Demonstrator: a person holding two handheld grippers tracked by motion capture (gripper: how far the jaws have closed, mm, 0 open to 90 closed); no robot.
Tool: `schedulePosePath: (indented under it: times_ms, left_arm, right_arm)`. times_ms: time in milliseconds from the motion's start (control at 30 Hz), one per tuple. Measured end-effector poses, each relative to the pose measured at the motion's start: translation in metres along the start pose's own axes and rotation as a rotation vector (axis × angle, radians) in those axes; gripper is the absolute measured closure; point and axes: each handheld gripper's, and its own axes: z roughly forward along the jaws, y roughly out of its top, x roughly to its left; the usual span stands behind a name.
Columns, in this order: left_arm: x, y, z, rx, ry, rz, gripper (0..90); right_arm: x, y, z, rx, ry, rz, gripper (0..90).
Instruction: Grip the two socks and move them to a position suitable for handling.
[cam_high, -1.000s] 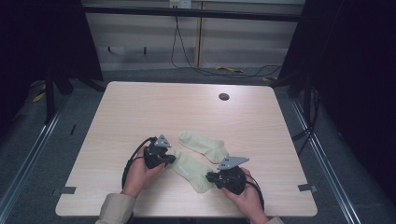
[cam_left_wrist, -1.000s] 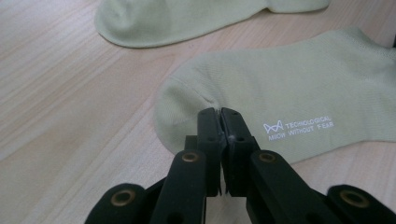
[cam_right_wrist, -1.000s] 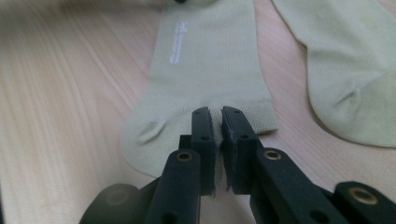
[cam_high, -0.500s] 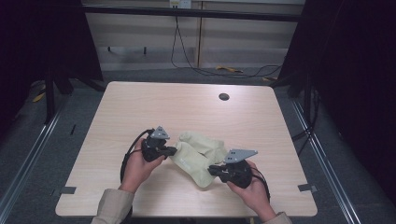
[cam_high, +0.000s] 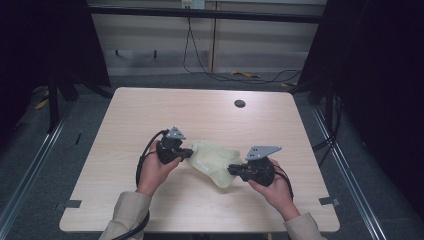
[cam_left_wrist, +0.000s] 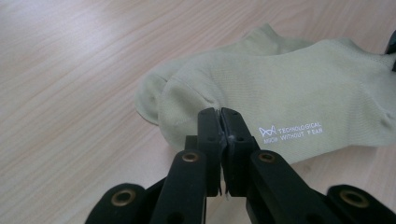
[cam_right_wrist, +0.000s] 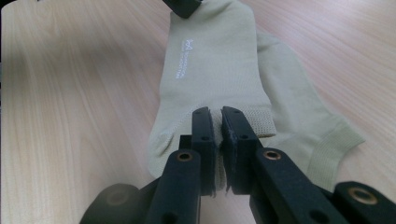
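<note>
A pale green sock (cam_high: 214, 161) with small white lettering hangs stretched between my two grippers just above the table (cam_high: 150, 110). My left gripper (cam_high: 189, 153) is shut on its toe end, seen close in the left gripper view (cam_left_wrist: 219, 115). My right gripper (cam_high: 233, 170) is shut on its ribbed cuff end (cam_right_wrist: 217, 115). The held sock (cam_left_wrist: 299, 88) (cam_right_wrist: 210, 60) covers most of a second matching sock (cam_left_wrist: 148, 91) (cam_right_wrist: 313, 119), which lies flat on the wood beneath it. The left gripper's black tip (cam_right_wrist: 184, 5) shows at the far end of the held sock.
A small black round grommet (cam_high: 239, 103) sits in the tabletop near the far edge. Black cables trail from both grippers along the person's forearms. Dark frame posts stand left and right of the table, and wires lie on the floor behind it.
Both hands have risen and shifted away from the near edge, carrying the held sock off the wood and over the second sock.
</note>
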Motion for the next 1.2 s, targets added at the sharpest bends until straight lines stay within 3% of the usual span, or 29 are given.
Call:
schedulePosePath:
  times_ms: [500, 767, 1000, 1200]
  left_arm:
    - [0.01, 0.008, 0.022, 0.011, 0.022, -0.025, 87.4]
    - [0.015, 0.015, 0.036, 0.014, 0.025, -0.04, 87.4]
    - [0.021, 0.016, 0.047, 0.01, 0.055, -0.053, 87.3]
    - [0.022, 0.015, 0.057, 0.022, 0.053, -0.058, 87.2]
  right_arm:
    - [-0.023, 0.01, 0.002, 0.023, -0.021, -0.03, 83.3]
    - [-0.043, 0.009, 0.002, 0.017, -0.031, 0.004, 82.9]
    - [-0.056, 0.008, 0.013, 0.054, -0.038, -0.014, 81.9]
    - [-0.063, 0.004, 0.019, 0.085, -0.039, -0.008, 81.6]
